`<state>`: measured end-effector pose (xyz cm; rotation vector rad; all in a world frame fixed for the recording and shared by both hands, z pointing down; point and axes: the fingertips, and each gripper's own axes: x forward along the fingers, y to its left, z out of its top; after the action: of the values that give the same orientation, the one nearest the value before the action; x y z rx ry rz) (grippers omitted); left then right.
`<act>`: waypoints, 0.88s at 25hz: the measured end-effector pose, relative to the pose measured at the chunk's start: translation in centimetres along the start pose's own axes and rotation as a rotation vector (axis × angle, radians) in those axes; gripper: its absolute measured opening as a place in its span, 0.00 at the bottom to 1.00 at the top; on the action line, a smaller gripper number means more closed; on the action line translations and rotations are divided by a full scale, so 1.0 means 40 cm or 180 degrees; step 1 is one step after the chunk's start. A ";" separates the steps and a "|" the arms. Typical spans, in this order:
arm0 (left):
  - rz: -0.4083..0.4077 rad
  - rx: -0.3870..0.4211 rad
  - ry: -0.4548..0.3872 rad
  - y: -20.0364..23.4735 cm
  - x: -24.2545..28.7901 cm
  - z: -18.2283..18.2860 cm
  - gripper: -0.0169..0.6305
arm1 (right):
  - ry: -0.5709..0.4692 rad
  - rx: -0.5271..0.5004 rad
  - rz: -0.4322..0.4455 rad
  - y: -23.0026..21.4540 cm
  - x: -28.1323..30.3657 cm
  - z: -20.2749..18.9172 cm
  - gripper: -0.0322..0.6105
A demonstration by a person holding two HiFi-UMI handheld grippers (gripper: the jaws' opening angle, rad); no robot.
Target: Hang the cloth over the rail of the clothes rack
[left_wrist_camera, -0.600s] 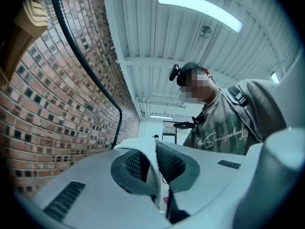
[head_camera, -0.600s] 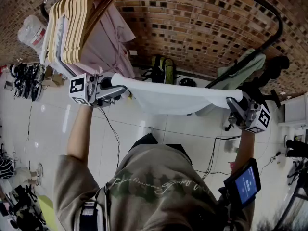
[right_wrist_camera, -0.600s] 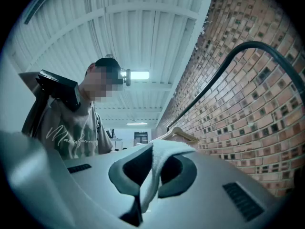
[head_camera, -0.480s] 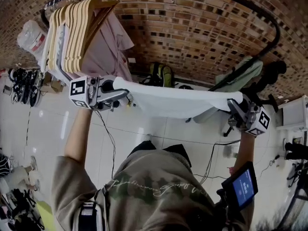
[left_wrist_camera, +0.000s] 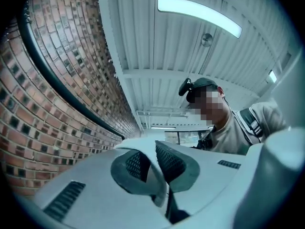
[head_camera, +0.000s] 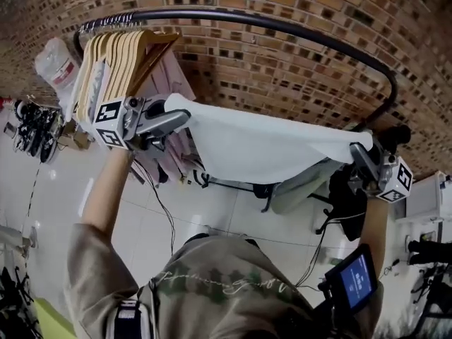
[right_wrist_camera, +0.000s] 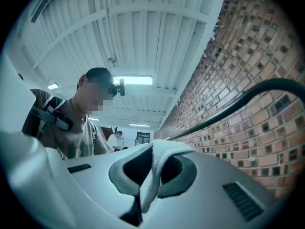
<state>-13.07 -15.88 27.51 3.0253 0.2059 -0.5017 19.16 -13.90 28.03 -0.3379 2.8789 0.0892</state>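
A white cloth [head_camera: 268,147] hangs stretched between my two grippers, just below the black curved rail [head_camera: 282,28] of the clothes rack. My left gripper [head_camera: 185,116] is shut on the cloth's left corner [left_wrist_camera: 155,178], near the wooden hangers. At the right, my right gripper [head_camera: 355,152] is shut on the other corner [right_wrist_camera: 151,171], close under the rail's right bend. In both gripper views the jaws point upward, with the rail [left_wrist_camera: 62,87] [right_wrist_camera: 238,106] running along the brick wall.
Several wooden hangers [head_camera: 116,55] and a pink garment [head_camera: 169,73] hang at the rail's left end. A brick wall [head_camera: 296,62] stands behind the rack. A greenish garment [head_camera: 300,189] and a black stand [head_camera: 346,203] sit below right. Cables [head_camera: 166,203] run across the tiled floor.
Both grippers have lifted the stretched cloth upward and closer to the rail. The rail's whole curve now shows above the cloth.
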 end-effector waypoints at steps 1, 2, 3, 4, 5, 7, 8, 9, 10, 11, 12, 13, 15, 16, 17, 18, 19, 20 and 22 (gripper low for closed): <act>0.0039 0.0014 0.0015 0.014 0.006 0.019 0.05 | 0.0039 -0.0053 0.0042 -0.008 0.007 0.021 0.07; 0.0093 0.0042 0.0064 0.029 0.011 0.031 0.05 | 0.0068 -0.0092 0.0086 -0.014 0.012 0.041 0.07; 0.0148 0.0079 0.0147 0.045 0.014 0.037 0.05 | 0.0086 -0.0119 0.0117 -0.021 0.017 0.059 0.07; 0.0188 0.0109 0.0252 0.061 0.016 0.038 0.05 | 0.0093 -0.0131 0.0127 -0.031 0.020 0.074 0.07; 0.0210 0.0124 0.0353 0.075 0.017 0.039 0.05 | 0.0088 -0.0127 0.0117 -0.045 0.023 0.086 0.07; 0.0210 0.0091 0.0459 0.098 0.020 0.043 0.05 | 0.0057 -0.0068 0.0085 -0.080 0.029 0.100 0.07; 0.0200 0.0052 0.0452 0.107 0.023 0.048 0.05 | 0.0032 -0.0025 0.0081 -0.095 0.032 0.104 0.07; 0.0190 0.0013 0.0419 0.115 0.027 0.055 0.05 | 0.0002 0.0015 0.0086 -0.107 0.034 0.109 0.07; 0.0185 -0.0015 0.0376 0.123 0.030 0.063 0.05 | -0.0027 0.0043 0.0094 -0.117 0.036 0.114 0.07; 0.0184 -0.0028 0.0331 0.131 0.034 0.074 0.05 | -0.0048 0.0054 0.0103 -0.125 0.037 0.122 0.07; 0.0182 -0.0029 0.0292 0.139 0.039 0.087 0.05 | -0.0055 0.0046 0.0112 -0.132 0.040 0.131 0.07; 0.0174 -0.0024 0.0259 0.146 0.043 0.104 0.05 | -0.0049 0.0026 0.0117 -0.140 0.043 0.142 0.07; 0.0171 -0.0015 0.0217 0.167 0.053 0.144 0.05 | -0.0022 -0.0013 0.0118 -0.163 0.052 0.172 0.07; 0.0193 -0.0018 0.0204 0.184 0.058 0.167 0.05 | -0.0008 -0.0020 0.0117 -0.178 0.059 0.191 0.07; 0.0228 -0.0026 0.0194 0.205 0.063 0.191 0.05 | 0.0005 -0.0022 0.0116 -0.195 0.068 0.211 0.07; 0.0269 -0.0035 0.0188 0.226 0.067 0.212 0.05 | 0.0015 -0.0027 0.0119 -0.212 0.077 0.228 0.07; 0.0305 -0.0040 0.0191 0.243 0.069 0.228 0.05 | 0.0021 -0.0041 0.0123 -0.227 0.085 0.241 0.07; 0.0332 -0.0035 0.0204 0.254 0.071 0.237 0.05 | 0.0017 -0.0063 0.0126 -0.237 0.091 0.249 0.07; 0.0352 0.0008 0.0238 0.264 0.079 0.248 0.05 | -0.0013 -0.0070 0.0123 -0.253 0.093 0.260 0.07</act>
<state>-11.74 -26.83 17.58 3.0390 0.0414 -0.3806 20.43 -23.64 16.71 -0.2861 2.8829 0.1284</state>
